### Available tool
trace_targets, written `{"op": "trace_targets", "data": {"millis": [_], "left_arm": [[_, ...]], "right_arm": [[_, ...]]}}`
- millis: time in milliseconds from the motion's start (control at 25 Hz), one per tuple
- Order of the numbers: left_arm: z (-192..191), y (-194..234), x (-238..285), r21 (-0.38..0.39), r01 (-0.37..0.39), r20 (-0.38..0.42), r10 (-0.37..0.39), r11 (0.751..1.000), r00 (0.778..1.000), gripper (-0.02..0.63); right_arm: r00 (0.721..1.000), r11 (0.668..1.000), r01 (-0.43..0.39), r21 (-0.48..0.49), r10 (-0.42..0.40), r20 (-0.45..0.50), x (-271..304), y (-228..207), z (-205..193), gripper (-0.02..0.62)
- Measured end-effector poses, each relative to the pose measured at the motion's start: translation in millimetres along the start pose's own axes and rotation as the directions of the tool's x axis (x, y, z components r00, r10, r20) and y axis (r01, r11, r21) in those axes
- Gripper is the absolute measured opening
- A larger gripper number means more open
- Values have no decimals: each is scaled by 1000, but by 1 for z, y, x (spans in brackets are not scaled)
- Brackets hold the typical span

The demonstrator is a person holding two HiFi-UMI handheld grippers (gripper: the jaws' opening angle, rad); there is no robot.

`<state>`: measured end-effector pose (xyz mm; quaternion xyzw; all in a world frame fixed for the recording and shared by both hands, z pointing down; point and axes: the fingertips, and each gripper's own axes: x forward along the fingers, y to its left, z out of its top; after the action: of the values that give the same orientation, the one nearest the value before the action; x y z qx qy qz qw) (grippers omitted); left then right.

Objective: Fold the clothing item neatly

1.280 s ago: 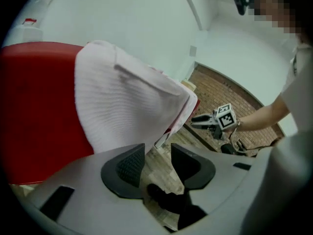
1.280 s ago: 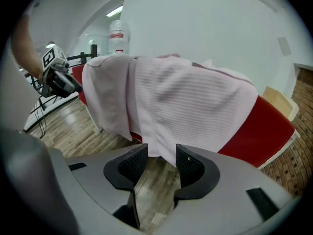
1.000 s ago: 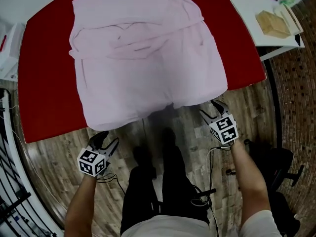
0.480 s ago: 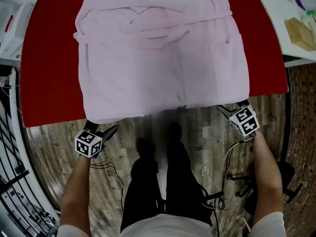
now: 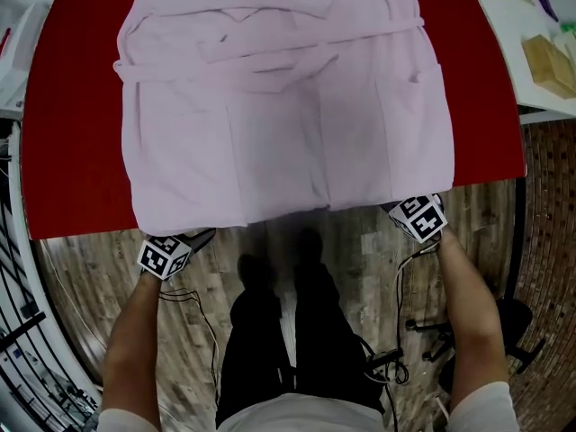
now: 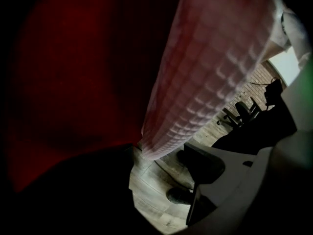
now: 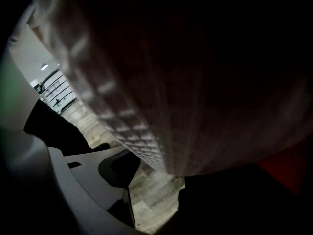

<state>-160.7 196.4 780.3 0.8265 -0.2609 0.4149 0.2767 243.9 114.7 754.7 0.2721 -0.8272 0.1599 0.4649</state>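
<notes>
Presently pre-grasp: left gripper (image 5: 202, 235) jaws just opened wide, right gripper (image 5: 390, 208) wide, both empty at pink bathrobe (image 5: 288, 124) hem; next, probably pinch its corners

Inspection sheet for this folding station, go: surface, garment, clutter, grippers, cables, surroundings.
Surface: red table, mostly covered by the garment.
Job's things: pink garment spread out, lightly creased, near hem hanging over the table's near edge.
Clutter: nothing seen on the red table; wooden block on a white side table at the right.
Grippers: left gripper jaws have just been opening, nothing between them; right gripper jaws apart, gripping nothing; each sits close to a near hem corner.
Cables: black cable hangs from the right gripper, another from the left.
Surroundings: wood-plank floor; the person's legs at the table.
</notes>
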Motion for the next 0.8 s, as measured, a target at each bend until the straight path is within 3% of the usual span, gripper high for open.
{"op": "trace_targets", "data": {"millis": [120, 160, 200, 280, 320, 640, 800], "left_arm": [[-1, -4, 8, -30, 7, -6, -8, 1000, 1000, 313], [0, -5, 9, -41, 8, -6, -8, 999, 1000, 279], [-1, -7, 10, -49, 9, -8, -9, 999, 1000, 186], [-3, -15, 7, -68, 25, -11, -26, 997, 1000, 66], [-4, -20, 5, -83, 41, -10, -42, 996, 999, 34], [-8, -72, -29, -246, 203, 61, -193, 948, 979, 11], [-3, -101, -56, -353, 263, 101, -243, 898, 965, 11]], "right_arm": [[1000, 1000, -21, 22, 21, -11, 7, 8, -2, 252], [999, 999, -29, 30, 29, -17, 8, 11, -4, 250], [999, 999, -30, 37, 31, -25, 7, 14, -6, 240], [999, 998, -22, 53, 24, -39, 2, 19, -13, 86], [999, 998, -25, 65, 28, -43, -2, 23, -16, 66], [991, 971, -110, 212, 122, -47, -40, 74, -36, 55], [986, 940, -151, 305, 166, -24, -66, 102, -34, 54]]}}
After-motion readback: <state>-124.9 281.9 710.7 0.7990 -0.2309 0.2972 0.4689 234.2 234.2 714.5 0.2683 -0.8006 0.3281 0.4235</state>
